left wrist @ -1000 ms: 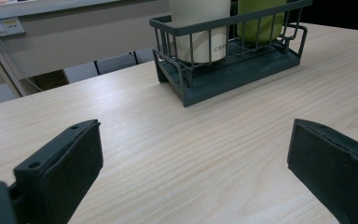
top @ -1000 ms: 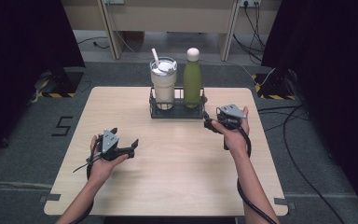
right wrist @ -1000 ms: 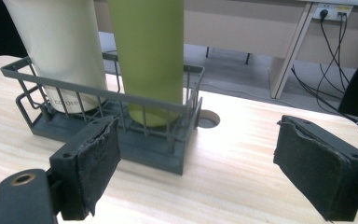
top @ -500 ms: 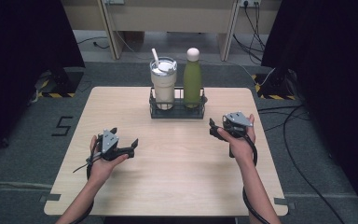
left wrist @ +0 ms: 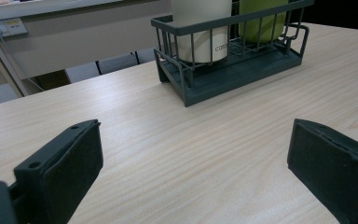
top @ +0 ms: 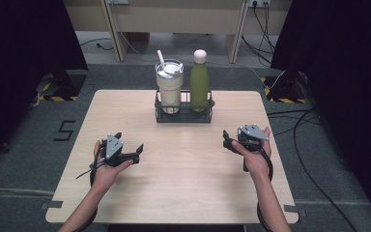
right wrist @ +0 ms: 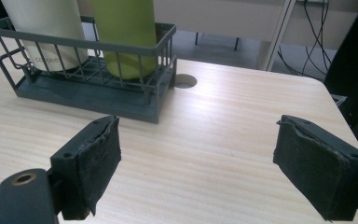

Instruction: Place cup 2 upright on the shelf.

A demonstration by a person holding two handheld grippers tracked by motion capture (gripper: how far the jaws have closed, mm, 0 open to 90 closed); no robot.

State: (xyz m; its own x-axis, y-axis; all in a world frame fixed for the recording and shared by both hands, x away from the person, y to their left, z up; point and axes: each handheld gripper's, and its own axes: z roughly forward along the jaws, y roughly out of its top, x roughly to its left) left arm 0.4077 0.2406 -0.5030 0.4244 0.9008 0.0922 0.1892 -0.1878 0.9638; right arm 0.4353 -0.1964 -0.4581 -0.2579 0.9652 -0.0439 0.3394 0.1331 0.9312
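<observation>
On the table [top: 183, 188], the wire rack [top: 183, 115] stands at the far edge, ahead of both claws and between them. In it the tumbler [top: 169, 87] stands left of the bottle [top: 199, 82]. The left gripper [top: 125, 153] lies before the rack to its left, the right gripper [top: 229, 142] to its right, well apart.

We see our right gripper [right wrist: 196, 168] with two black padded jaws spread apart at the bottom of the frame, nothing between them. At upper left, a dark wire basket [right wrist: 121, 100] holds a cream tumbler [right wrist: 46, 28] and green bottle [right wrist: 126, 32] on the pale wooden table [right wrist: 223, 154].
</observation>
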